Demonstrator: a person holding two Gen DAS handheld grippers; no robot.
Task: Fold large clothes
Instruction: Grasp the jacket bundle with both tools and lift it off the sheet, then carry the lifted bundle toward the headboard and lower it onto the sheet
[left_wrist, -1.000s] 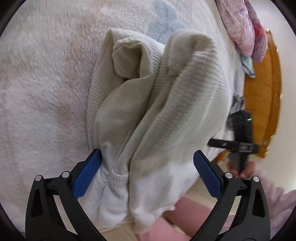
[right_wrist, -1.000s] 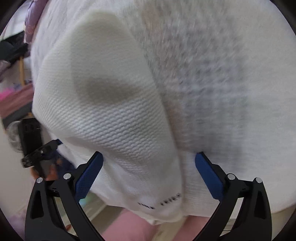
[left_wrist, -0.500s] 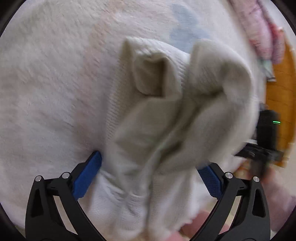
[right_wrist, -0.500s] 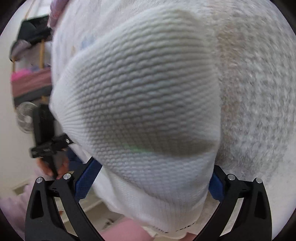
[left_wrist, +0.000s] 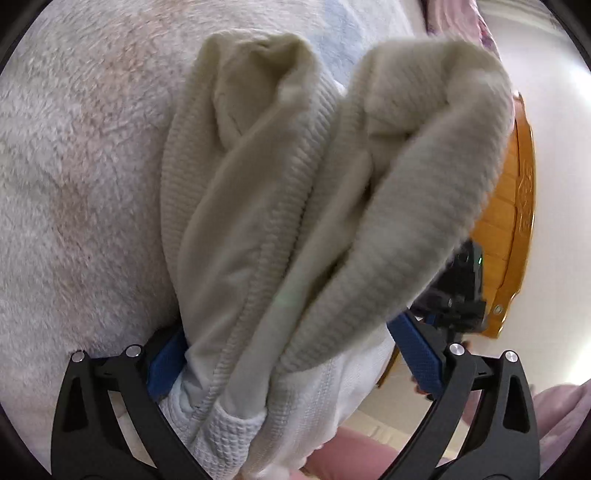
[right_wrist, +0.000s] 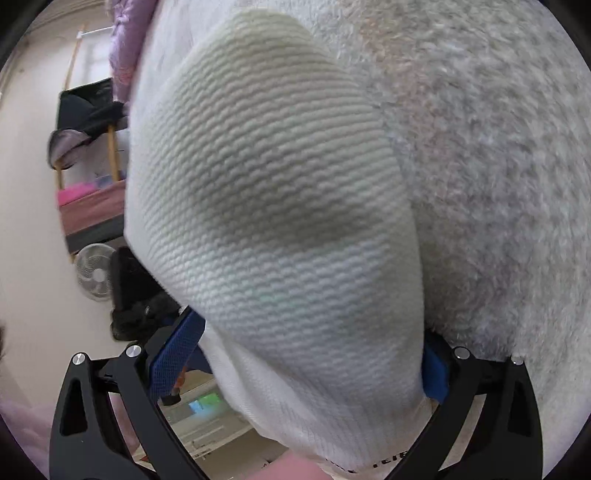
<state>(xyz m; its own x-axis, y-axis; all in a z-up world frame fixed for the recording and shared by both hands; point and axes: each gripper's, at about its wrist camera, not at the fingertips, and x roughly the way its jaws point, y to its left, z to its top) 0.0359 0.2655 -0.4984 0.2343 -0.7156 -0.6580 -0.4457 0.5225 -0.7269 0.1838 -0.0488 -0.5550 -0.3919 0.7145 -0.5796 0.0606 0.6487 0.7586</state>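
- My left hand-held gripper (left_wrist: 295, 365) stands wide, cream knit garment (left_wrist: 295, 192) bunched between its fingers.
- My right hand-held gripper (right_wrist: 306, 369) likewise, over the fleecy bed (right_wrist: 498, 147).

Cream knit garment (left_wrist: 280, 206) bunched between left tongs (left_wrist: 295, 358).

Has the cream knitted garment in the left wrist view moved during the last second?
Yes. The cream knitted garment has swung right, now covering more of the orange wooden board.
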